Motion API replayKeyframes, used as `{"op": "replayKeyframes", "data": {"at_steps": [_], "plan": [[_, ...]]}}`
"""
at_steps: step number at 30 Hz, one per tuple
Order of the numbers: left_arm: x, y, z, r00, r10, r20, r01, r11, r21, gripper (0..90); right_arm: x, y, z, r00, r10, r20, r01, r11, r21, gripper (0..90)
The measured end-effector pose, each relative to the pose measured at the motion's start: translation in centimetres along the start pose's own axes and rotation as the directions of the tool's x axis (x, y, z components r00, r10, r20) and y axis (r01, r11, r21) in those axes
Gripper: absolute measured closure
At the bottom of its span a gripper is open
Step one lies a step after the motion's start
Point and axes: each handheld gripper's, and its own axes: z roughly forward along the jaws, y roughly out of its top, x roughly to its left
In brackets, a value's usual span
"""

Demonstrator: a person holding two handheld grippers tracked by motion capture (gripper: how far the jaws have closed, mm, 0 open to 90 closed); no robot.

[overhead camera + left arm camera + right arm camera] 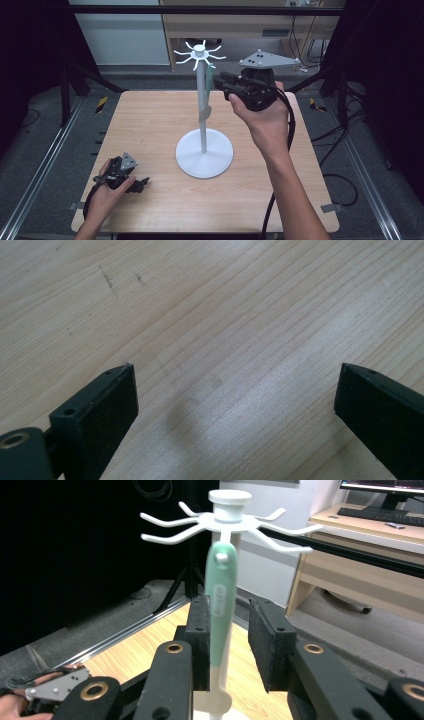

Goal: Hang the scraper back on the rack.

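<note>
A white stand (202, 120) with a round base and a crown of hooks (199, 51) rises from the middle of the wooden table (150, 115). From one hook hangs a utensil with a mint-green handle (220, 605), also seen in the high view (209, 75). My right gripper (229, 602) is raised beside the stand's top (220, 81). The handle stands between its jaws, close against the left pad and with a gap to the right pad. My left gripper (141, 184) rests on the table at the front left, and its jaws (235, 375) are wide apart over bare wood.
The stand's base (204, 152) takes up the table's centre. Black frame posts (67, 95) flank the table, and a wooden desk (240, 25) stands behind it. A cable (280, 165) trails from the right gripper along the forearm.
</note>
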Motion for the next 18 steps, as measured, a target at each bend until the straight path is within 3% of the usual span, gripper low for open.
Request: {"op": "replayKeyframes", "data": {"at_steps": [9,18], "plan": [[0.2,0.0,-0.1,0.9999,-0.011,-0.008,0.011,0.9999,-0.004,3.5,-1.0,-1.2,-1.5,0.9996,0.012,0.025,-0.012,1.000,0.016,71.3],[0.5,-0.1,-0.3,0.9991,-0.033,-0.026,0.032,0.9993,-0.021,3.5,-1.9,-2.6,-1.9,0.9987,0.032,0.040,-0.033,0.999,0.033,70.3]]}}
